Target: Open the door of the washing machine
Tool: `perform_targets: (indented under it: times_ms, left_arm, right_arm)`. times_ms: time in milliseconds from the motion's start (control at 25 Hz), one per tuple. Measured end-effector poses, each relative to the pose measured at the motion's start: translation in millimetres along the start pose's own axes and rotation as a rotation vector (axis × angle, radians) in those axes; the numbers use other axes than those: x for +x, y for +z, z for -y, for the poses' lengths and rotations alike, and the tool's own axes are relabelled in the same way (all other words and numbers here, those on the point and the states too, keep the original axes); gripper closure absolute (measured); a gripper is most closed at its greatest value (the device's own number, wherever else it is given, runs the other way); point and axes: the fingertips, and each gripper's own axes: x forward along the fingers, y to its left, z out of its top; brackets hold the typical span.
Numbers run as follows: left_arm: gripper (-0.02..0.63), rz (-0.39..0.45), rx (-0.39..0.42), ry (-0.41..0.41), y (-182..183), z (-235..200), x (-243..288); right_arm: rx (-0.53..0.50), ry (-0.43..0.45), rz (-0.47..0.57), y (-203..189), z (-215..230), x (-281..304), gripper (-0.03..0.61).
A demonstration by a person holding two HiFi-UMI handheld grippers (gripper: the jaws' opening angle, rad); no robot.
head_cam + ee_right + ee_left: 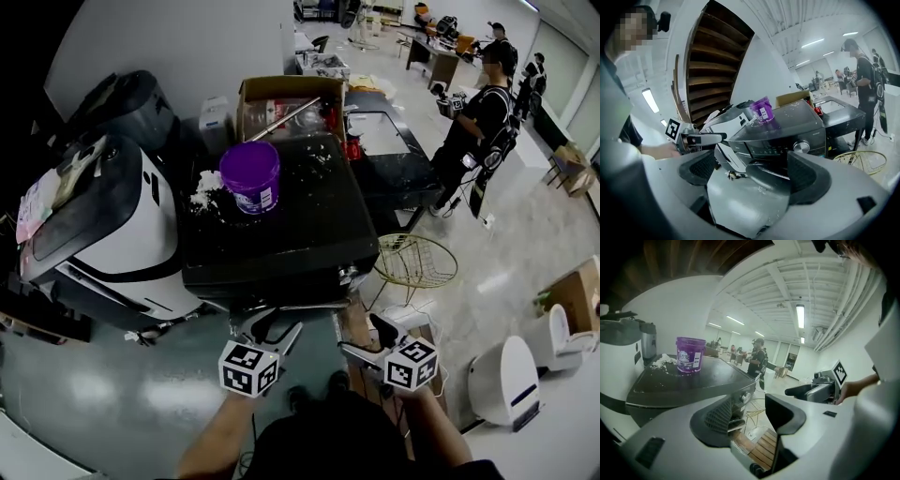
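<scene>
The black front-loading washing machine point(300, 234) stands just ahead of me, with a purple bucket point(251, 175) and white powder on its top. My left gripper point(267, 324) hovers open below the machine's front edge, nothing between its fingers. My right gripper point(367, 339) is beside it, also open. In the right gripper view the control panel with a silver knob point(801, 146) faces me, and the dark rounded door rim point(764, 174) shows between the jaws, close to the right finger; I cannot tell whether it touches. The left gripper view shows the machine's front corner point(736, 397) beyond its jaws.
A white appliance point(103, 225) stands against the machine's left side. Behind are a cardboard box point(281, 98) and a black table point(384, 159). A gold wire basket point(412, 262) sits on the floor at the right. People point(483, 122) stand far right. Wooden slats point(761, 451) lie underfoot.
</scene>
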Motion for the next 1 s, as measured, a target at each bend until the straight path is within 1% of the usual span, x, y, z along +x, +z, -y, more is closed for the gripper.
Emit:
perform_targets:
  times_ms: [80,160,320,520,800,1000]
  left_arm:
    - [0.376,0.006,0.005,0.003,-4,-2,-5]
    - [0.377,0.014,-0.021,0.011,-10,-4,-7]
    - [0.38,0.006,-0.046,0.038,-21,-16,-3]
    - [0.382,-0.016,-0.08,0.078,-29,-35,15]
    - [0.383,-0.079,-0.11,0.086,-50,-48,51]
    - [0.384,-0.108,-0.134,0.099,-64,-63,71]
  right_arm:
    - [-0.007,0.006,-0.013,-4,-8,4,0.08]
    - [-0.021,0.012,-0.029,-6,-12,7,0.081]
    - [-0.047,0.027,-0.049,-6,-5,19,0.081]
    - [-0.064,0.054,-0.09,-6,14,40,0.081]
    - [-0.072,0.061,-0.16,-19,55,74,0.083]
    - [-0.089,0.073,-0.219,-34,74,102,0.087]
